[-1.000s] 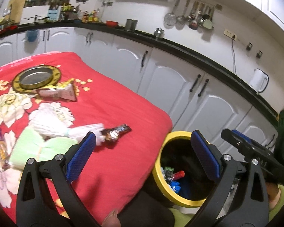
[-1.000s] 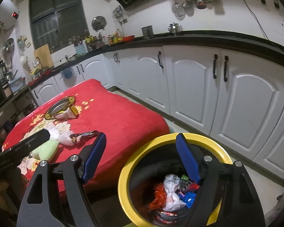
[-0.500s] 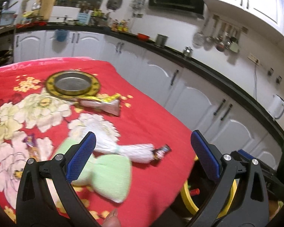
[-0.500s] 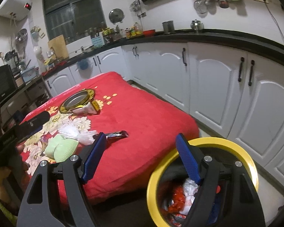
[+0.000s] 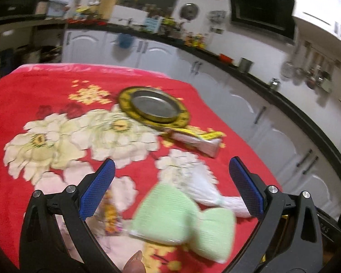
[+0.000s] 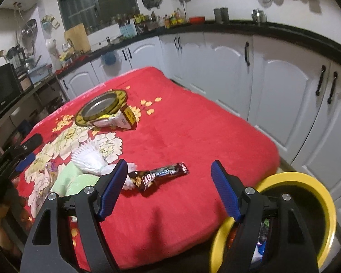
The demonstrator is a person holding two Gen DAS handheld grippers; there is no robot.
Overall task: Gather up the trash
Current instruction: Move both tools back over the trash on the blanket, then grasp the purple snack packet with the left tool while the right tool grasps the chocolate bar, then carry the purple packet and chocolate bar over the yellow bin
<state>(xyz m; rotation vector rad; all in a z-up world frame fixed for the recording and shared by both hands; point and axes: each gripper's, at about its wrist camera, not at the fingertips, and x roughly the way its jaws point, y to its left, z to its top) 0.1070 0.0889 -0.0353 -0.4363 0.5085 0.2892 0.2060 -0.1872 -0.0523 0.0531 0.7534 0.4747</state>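
My right gripper [image 6: 169, 188] hovers open and empty over the near edge of the red flowered tablecloth [image 6: 204, 125]. A brown snack bar wrapper [image 6: 159, 177] lies just beyond its left pad. The yellow-rimmed bin [image 6: 302, 178] stands on the floor at lower right, with trash inside. My left gripper [image 5: 171, 188] is open and empty above a pale green packet [image 5: 181, 216], a white frilled paper bundle [image 5: 200, 182] and a small colourful candy wrapper [image 5: 111, 213]. A white and yellow packet [image 5: 195, 140] rests against a yellow-rimmed metal plate [image 5: 154, 108].
White cabinets [image 6: 284, 95] under a black counter run behind and to the right of the table. The left gripper [image 6: 30, 150] shows at the left edge of the right wrist view. The floor gap between table and cabinets is narrow.
Both views have swung from the bin toward the table. The bin has left the left wrist view and slid to the lower right in the right wrist view. Both grippers stay open.
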